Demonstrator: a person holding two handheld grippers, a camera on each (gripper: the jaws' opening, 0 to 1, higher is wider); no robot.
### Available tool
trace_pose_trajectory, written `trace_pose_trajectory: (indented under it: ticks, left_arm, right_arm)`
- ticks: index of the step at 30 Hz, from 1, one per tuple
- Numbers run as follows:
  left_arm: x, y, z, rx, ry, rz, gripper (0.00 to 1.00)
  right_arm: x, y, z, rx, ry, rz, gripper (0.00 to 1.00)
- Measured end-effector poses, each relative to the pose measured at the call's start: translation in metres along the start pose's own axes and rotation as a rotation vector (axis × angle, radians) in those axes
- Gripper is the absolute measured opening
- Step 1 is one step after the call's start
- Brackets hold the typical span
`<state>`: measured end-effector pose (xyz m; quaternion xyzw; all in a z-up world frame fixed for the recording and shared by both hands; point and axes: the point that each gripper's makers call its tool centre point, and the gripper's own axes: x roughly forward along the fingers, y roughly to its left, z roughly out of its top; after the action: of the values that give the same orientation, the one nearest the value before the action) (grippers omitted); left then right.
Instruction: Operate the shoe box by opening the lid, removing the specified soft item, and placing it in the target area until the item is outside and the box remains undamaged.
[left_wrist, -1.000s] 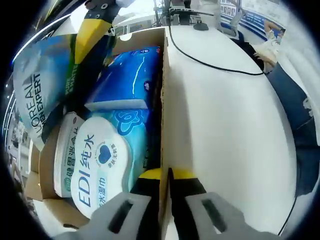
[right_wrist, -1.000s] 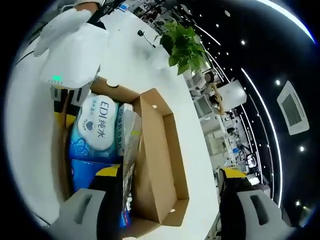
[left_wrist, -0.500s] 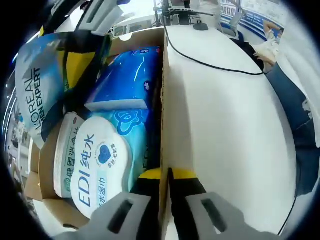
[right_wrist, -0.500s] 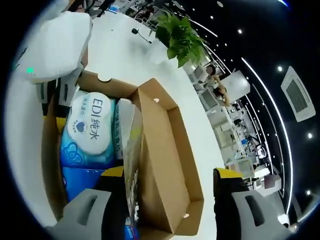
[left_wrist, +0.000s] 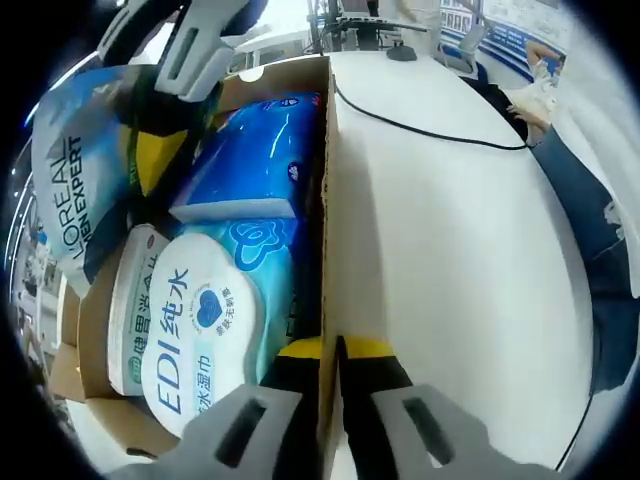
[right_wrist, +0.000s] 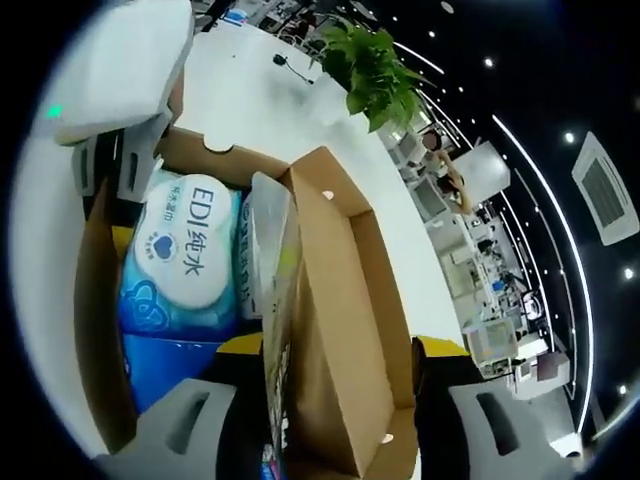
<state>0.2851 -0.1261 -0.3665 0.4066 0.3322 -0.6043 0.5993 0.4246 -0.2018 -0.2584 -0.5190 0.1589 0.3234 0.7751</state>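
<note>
The brown shoe box (left_wrist: 328, 200) lies open on the white table, its lid (right_wrist: 345, 290) standing up. Inside are a white EDI wet-wipe pack (left_wrist: 195, 320) (right_wrist: 185, 250), a blue soft pack (left_wrist: 260, 150) (right_wrist: 165, 360) and a blue-and-silver L'Oreal pouch (left_wrist: 70, 170) (right_wrist: 268, 250) standing on edge. My left gripper (left_wrist: 332, 348) is shut on the box's side wall. My right gripper (right_wrist: 340, 350) is open and straddles the pouch's top edge and the lid; it enters the left gripper view at the upper left (left_wrist: 165, 110), one yellow pad beside the pouch.
A white table (left_wrist: 450, 250) stretches to the right of the box, crossed by a black cable (left_wrist: 420, 125). A person's dark blue sleeve (left_wrist: 590, 220) lies at its far edge. Beyond the box stand a green plant (right_wrist: 375, 70) and office desks.
My right gripper has come down closer over the pouch and lid, and its jaws stand nearer each other. The left gripper and the box have not moved.
</note>
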Motion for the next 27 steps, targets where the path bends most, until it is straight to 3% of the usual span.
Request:
trace_pose_trajectory:
  ticks: [13,16,24,27]
  left_arm:
    - [0.000,0.001,0.001,0.001,-0.001,0.001,0.01]
    - [0.000,0.001,0.001,0.001,-0.001,0.000,0.01]
    - [0.000,0.001,0.001,0.001,-0.001,0.000,0.01]
    - [0.000,0.001,0.001,0.000,-0.001,0.000,0.01]
  right_arm:
    - [-0.002,0.016,-0.002,0.001,0.001,0.045,0.33]
    - [-0.002,0.021,-0.002,-0.014,0.003,0.065,0.24]
    - [0.001,0.028,-0.003,-0.046,0.001,0.082,0.17]
    - [0.002,0.034,-0.004,-0.015,0.001,0.108,0.11]
